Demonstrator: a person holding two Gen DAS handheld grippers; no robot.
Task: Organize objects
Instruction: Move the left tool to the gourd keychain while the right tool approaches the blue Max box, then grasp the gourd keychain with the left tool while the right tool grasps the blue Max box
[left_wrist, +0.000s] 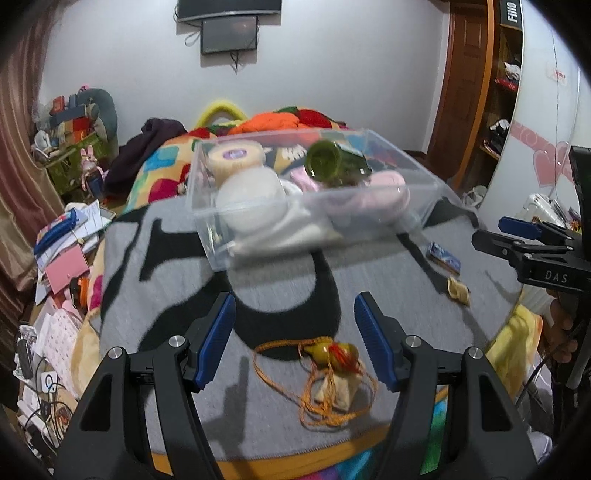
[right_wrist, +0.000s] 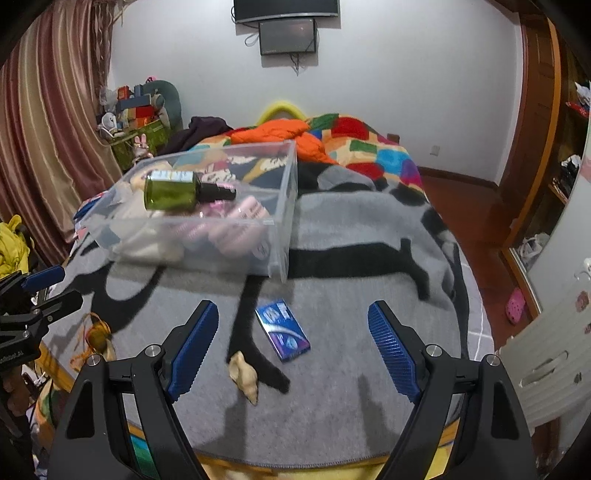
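Observation:
A clear plastic bin (left_wrist: 421, 173) (right_wrist: 284, 221) sits on a grey and black blanket (left_wrist: 280, 288) (right_wrist: 351, 295). It holds a green bottle (left_wrist: 328, 160) (right_wrist: 171, 192), a tape roll (left_wrist: 234, 158), and white and pink items. My left gripper (left_wrist: 295, 332) is open above a yellow charm on an orange cord (left_wrist: 332, 354). My right gripper (right_wrist: 291, 343) is open above a blue pack (right_wrist: 282, 330) and a seashell (right_wrist: 243, 374). The pack (left_wrist: 443, 256) and shell (left_wrist: 458, 290) also show in the left wrist view.
A colourful quilt (right_wrist: 369, 147) and orange cloth (right_wrist: 273, 133) lie behind the bin. Cluttered papers and boxes (left_wrist: 66, 258) sit left of the bed. A wardrobe (right_wrist: 554, 332) and a door (left_wrist: 465, 74) stand on the right.

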